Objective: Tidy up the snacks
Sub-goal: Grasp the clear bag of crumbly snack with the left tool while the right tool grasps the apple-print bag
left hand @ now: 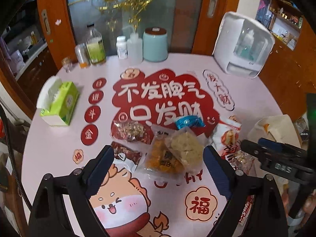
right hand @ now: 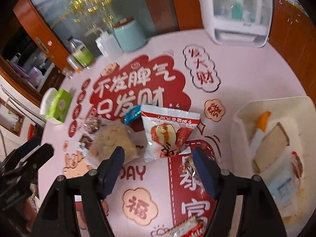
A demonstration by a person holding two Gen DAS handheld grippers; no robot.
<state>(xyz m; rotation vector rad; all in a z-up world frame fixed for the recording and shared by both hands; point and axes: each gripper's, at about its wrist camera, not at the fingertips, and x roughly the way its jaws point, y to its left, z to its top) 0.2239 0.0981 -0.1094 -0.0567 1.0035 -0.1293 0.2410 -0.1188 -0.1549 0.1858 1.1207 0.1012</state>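
You are at the reach-in step: both grippers hang empty, fingers wide, over the snack pile (left hand: 173,144) mid-surface. Your right gripper (right hand: 158,162) frames the white jujube packet (right hand: 167,132); your left gripper (left hand: 158,167) frames the pale rice cake (left hand: 186,148). Lower, close, then carry to the white bin (right hand: 244,108) at the right edge.

Open right tongs (right hand: 158,158) above white date packet (right hand: 167,132), beside pale bin (right hand: 244,110) of snacks.
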